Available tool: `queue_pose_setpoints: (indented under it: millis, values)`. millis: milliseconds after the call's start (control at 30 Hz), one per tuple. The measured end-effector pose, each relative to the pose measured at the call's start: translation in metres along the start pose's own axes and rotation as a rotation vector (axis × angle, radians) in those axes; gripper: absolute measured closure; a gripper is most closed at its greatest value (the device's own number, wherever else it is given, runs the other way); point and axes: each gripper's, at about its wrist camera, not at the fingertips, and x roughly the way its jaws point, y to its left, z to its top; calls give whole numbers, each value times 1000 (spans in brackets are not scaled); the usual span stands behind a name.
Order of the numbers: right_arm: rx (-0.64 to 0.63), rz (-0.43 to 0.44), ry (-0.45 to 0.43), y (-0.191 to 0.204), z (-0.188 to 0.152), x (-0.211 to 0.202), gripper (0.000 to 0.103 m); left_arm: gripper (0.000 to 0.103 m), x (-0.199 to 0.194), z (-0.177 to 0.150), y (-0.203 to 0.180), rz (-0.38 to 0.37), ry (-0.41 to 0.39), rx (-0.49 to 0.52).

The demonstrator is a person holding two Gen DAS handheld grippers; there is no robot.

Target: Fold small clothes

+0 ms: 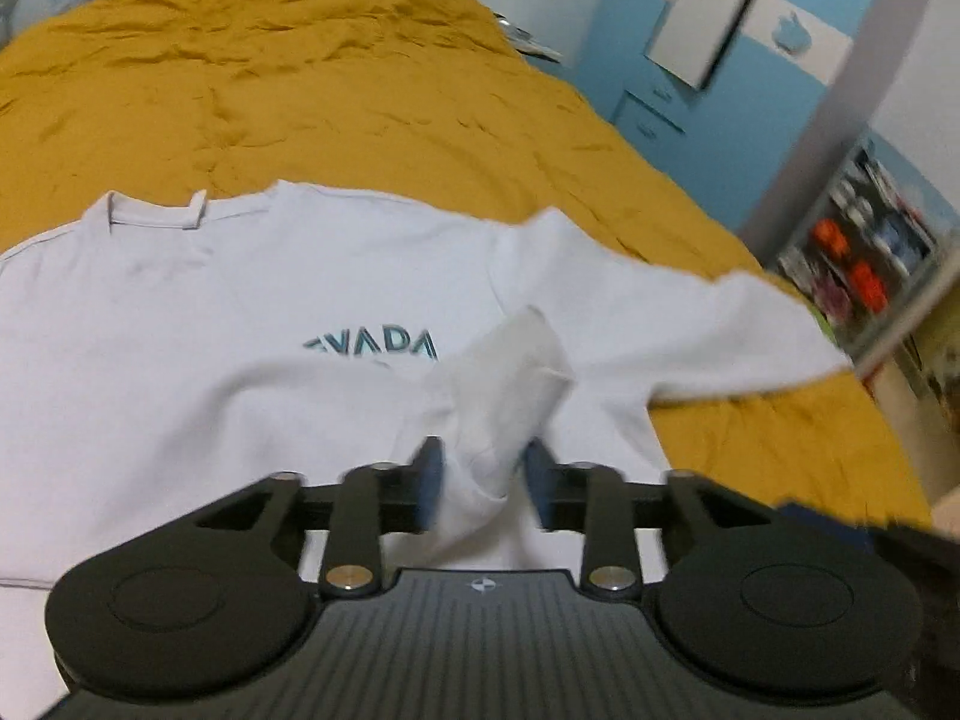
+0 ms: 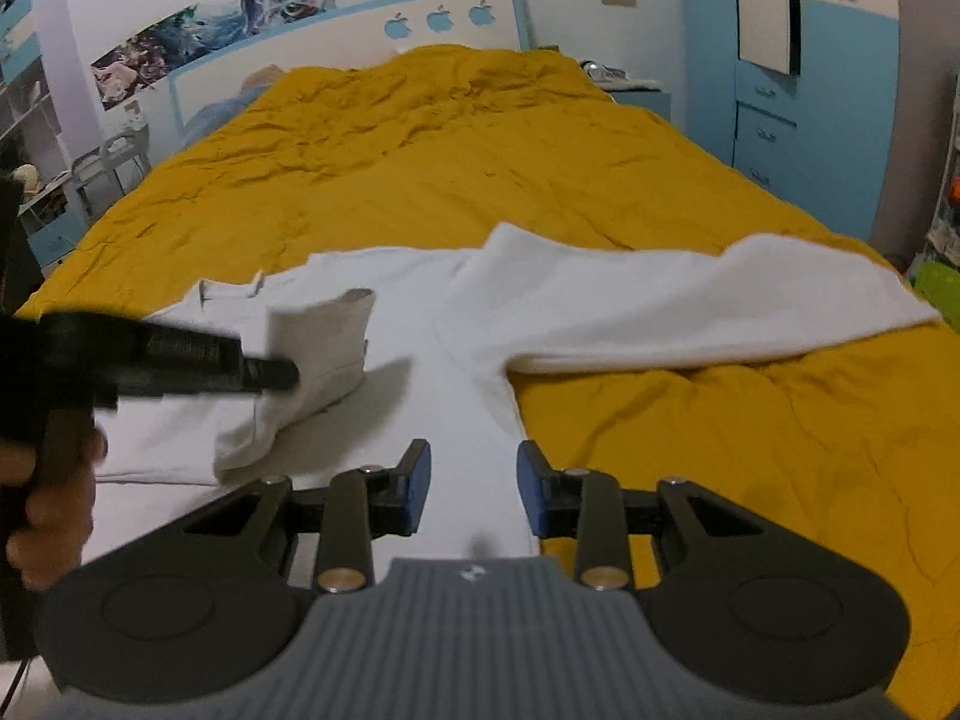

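Observation:
A white long-sleeved top (image 1: pixel 198 324) with blue lettering lies face up on the bed, collar away from me. My left gripper (image 1: pixel 485 483) is shut on a bunched sleeve (image 1: pixel 501 378), held up over the chest. In the right wrist view the left gripper (image 2: pixel 282 375) holds that sleeve (image 2: pixel 324 354) above the top (image 2: pixel 420 312). The other sleeve (image 2: pixel 690 306) lies stretched out to the right. My right gripper (image 2: pixel 474 489) is open and empty, its jaws over the top's right side edge near the hem.
A mustard-yellow quilt (image 2: pixel 480 156) covers the bed, with its right edge near a blue wardrobe (image 2: pixel 798 90). A headboard (image 2: pixel 360 30) stands at the far end. Shelves (image 1: pixel 864 264) stand to the right. A chair (image 2: pixel 114 162) stands at the far left.

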Motion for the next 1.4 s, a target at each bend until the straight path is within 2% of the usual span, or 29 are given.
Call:
queue_pose_setpoints:
  millis: [100,167,267,367,533,633,700,833,933,1000,1033,1067,1100,1267,1400]
  values:
    - [16,20,8,0,3,9,74,39,-16,-6,8,-24,-4,14]
    - [38,46,14,2,7,16,71,39,-33,-6,25,-32,-12,23]
    - [67,90,37,6,16,32,62,37,-55,-10,46,12,-36,22]
    - [105,128,74,8,24,51,62,37,-86,-4,95,114,-59,4]
    - [179,152,161,7,33,95,62,37,-144,15,182,360,-115,-57]
    - [181,138,174,9,39,116,62,36,-156,21,225,431,-121,-122]
    - [176,112,178,12,43,132,63,38,-147,22,252,426,-126,-197]
    - [199,90,191,14,46,154,70,39,-101,18,294,325,-140,-385]
    - [180,92,171,15,47,155,78,45,-60,18,314,246,-166,-513]
    - [147,81,163,17,48,154,91,65,-39,17,324,223,-173,-565]
    - [134,81,158,18,49,153,97,72,-34,15,329,220,-175,-581]
    - [130,90,149,19,49,151,99,92,-28,15,332,211,-177,-594]
    - [123,92,140,20,50,148,99,99,-22,17,333,196,-180,-603]
    - [32,91,66,30,61,129,102,100,-52,3,335,148,-286,-587]
    - [-11,114,-27,34,85,120,102,100,-66,10,332,193,-317,-520]
